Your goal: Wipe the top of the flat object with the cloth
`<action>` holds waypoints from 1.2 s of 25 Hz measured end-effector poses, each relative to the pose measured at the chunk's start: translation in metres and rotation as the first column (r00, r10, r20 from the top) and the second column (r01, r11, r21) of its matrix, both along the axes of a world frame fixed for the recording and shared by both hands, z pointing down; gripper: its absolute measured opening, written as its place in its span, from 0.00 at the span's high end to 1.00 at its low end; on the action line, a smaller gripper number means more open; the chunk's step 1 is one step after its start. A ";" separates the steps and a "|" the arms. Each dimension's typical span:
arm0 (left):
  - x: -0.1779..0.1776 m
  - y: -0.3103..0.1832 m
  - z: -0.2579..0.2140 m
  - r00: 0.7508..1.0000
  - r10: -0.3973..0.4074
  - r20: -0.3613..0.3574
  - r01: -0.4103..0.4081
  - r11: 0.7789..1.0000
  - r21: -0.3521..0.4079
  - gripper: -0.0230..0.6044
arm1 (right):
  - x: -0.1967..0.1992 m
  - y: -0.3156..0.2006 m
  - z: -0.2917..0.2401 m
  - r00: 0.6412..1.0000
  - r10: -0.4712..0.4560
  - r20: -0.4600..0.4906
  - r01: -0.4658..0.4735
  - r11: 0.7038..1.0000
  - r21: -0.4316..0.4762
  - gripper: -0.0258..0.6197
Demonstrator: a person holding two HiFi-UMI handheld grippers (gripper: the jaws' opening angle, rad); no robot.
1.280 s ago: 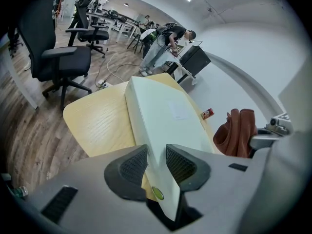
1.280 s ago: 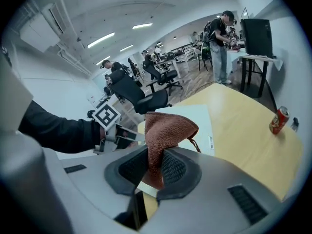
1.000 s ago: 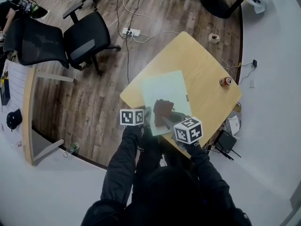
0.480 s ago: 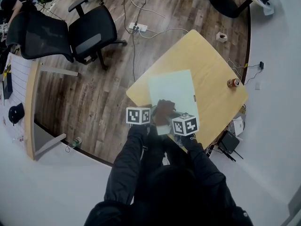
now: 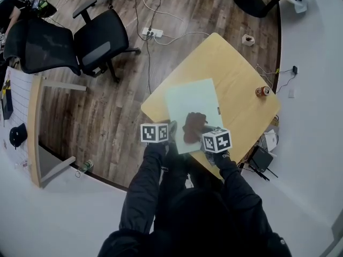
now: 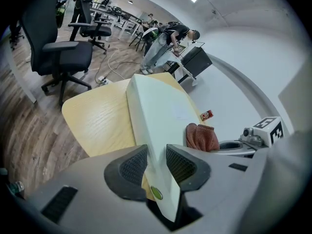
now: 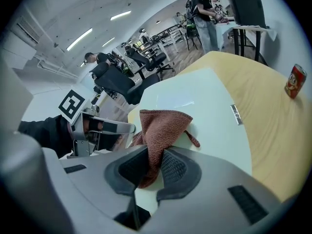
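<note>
Two cubes (image 5: 151, 133): square-marked, one atop each gripper, covering the fingertips from the head view.
Left gripper (image 6: 157, 165): pads pressed from both sides on the board's near edge, clamped on it; deepest part of that edge sunk out of sight between the jaws.
Right gripper (image 7: 155, 165): closed tight on the cloth, low end of the fabric swallowed between the pads.
Cloth (image 7: 163, 123): reddish brown, bunched, resting on top of the board near its close end; underside concealed.
Board (image 5: 192, 98): pale green, flat, lying slantwise on the table; near end covered by cloth and grippers; small tag at its right edge too tiny to read.
Table (image 5: 238, 71): light wood, rounded corners; closest corner hidden behind the sleeves.
Can (image 5: 262, 91): red, upright, near the table's right edge, well apart from the board; print illegible.
Sleeves (image 5: 142, 186): dark, filling the lower middle of the head view.
Chairs (image 5: 102, 42): black, on the wood floor, well apart from the table; leftmost one partly cut off.
</note>
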State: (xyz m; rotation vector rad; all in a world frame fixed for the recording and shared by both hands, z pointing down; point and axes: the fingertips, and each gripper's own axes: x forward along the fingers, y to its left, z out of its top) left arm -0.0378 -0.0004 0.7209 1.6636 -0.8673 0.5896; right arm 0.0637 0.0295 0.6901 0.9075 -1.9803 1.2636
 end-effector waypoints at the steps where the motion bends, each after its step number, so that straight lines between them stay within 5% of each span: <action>1: 0.000 0.000 0.000 1.000 0.001 -0.001 -0.001 1.000 0.000 0.74 | 0.004 -0.001 0.000 1.000 0.001 -0.004 -0.001 1.000 0.002 0.85; 21: 0.001 -0.001 0.001 1.000 0.001 -0.026 -0.002 1.000 -0.005 0.74 | 0.097 -0.009 -0.001 0.987 0.088 -0.131 -0.085 0.996 0.029 0.85; 30: 0.002 0.000 0.001 0.999 0.006 -0.034 -0.006 1.000 -0.004 0.74 | 0.040 -0.036 -0.055 0.999 -0.039 -0.038 0.044 0.989 0.144 0.85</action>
